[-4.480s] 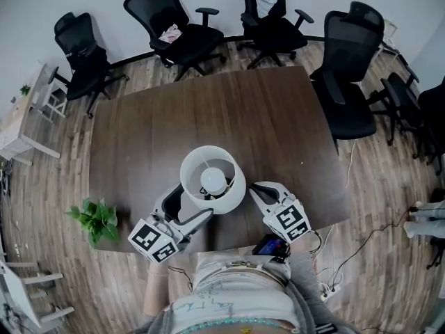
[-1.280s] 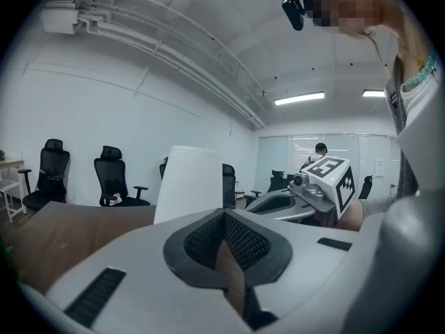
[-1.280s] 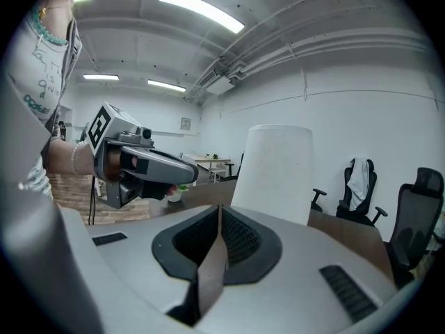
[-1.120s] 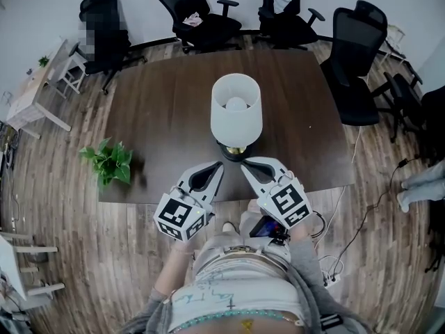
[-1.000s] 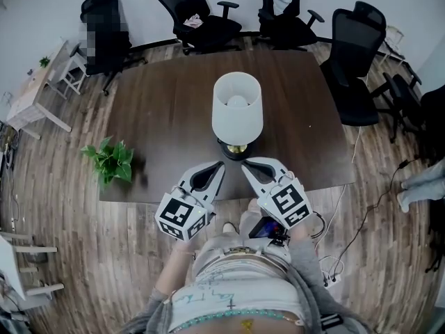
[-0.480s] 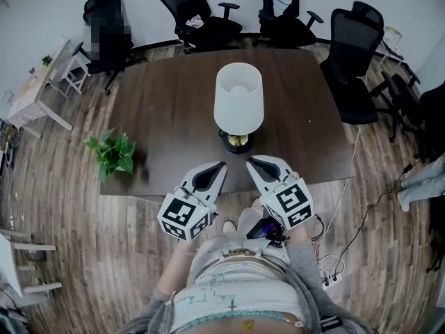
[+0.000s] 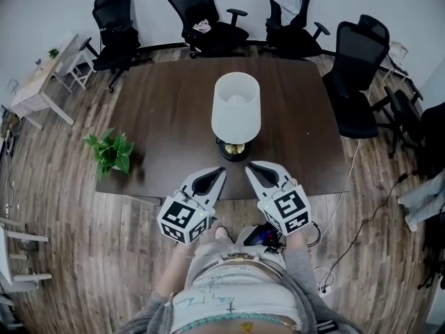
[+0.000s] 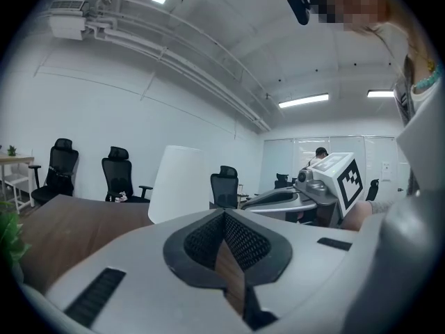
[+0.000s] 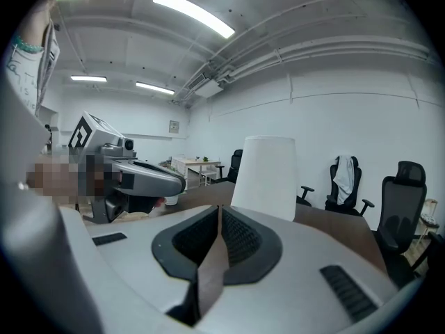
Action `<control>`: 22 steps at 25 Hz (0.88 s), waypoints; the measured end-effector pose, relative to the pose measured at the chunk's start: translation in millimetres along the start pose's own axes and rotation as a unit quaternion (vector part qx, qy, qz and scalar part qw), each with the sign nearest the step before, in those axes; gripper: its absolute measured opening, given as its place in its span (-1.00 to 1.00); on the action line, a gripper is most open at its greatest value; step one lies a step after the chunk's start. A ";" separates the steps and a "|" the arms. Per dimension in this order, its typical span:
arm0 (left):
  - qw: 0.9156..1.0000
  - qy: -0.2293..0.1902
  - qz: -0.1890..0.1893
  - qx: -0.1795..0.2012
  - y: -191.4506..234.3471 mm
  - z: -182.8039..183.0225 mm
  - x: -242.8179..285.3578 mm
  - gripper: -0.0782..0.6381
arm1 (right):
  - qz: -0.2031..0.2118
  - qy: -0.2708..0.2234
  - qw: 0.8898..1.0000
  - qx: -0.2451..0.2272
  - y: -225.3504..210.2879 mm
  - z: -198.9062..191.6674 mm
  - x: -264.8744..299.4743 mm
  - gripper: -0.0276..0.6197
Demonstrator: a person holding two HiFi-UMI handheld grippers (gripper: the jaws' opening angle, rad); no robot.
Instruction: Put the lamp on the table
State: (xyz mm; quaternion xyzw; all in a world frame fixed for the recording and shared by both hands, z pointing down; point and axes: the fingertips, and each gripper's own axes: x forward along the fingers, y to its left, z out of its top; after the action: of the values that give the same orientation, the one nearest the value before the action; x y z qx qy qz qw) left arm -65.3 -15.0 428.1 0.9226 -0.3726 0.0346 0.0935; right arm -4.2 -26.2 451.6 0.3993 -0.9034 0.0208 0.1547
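The lamp [image 7: 236,110], with a white shade and a dark round base with a brass centre, stands upright on the dark wooden table [image 7: 160,117], near its front edge. Both grippers hover in front of that edge, apart from the lamp. My left gripper [image 7: 221,172] is shut and holds nothing; my right gripper [image 7: 249,166] is shut and holds nothing too. In the left gripper view the white lampshade [image 8: 181,183] rises beyond the shut jaws, with the right gripper [image 8: 306,197] at the right. In the right gripper view the lampshade [image 9: 265,176] stands straight ahead.
A small green potted plant [image 7: 110,152] sits at the table's front left corner. Black office chairs [image 7: 205,12] ring the far and right sides. A light side table [image 7: 38,82] stands far left. Cables and a power strip [image 7: 323,287] lie on the wood floor at right.
Several seconds ago the lamp was held between both grippers close to the person; now it stands on the table. Over the last second both grippers have drawn back from its base toward the person.
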 end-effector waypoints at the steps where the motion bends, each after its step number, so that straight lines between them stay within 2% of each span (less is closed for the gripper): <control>1: 1.000 0.000 0.003 -0.003 -1.8 0.3 4.2 -0.75 | 0.002 -0.001 1.000 -0.002 -4.1 0.9 -2.2 -0.83; 12: 0.998 -0.016 0.057 -0.015 -30.4 21.2 39.7 -0.75 | 0.048 -0.012 0.999 0.010 -38.4 10.3 -29.5 -0.83; 18: 0.995 -0.018 0.096 -0.014 -41.3 25.2 41.8 -0.75 | 0.072 -0.024 0.997 0.018 -40.0 13.5 -33.9 -0.83; 22: 0.993 -0.019 0.110 -0.021 -48.7 23.1 38.6 -0.75 | 0.093 -0.020 0.995 0.006 -33.1 12.7 -37.4 -0.83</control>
State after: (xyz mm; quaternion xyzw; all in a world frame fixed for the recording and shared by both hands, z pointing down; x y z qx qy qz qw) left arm -3.8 -11.5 403.5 0.8742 -0.4745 0.0192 0.1011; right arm 40.3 -23.9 425.6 0.3148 -0.9394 0.0324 0.1317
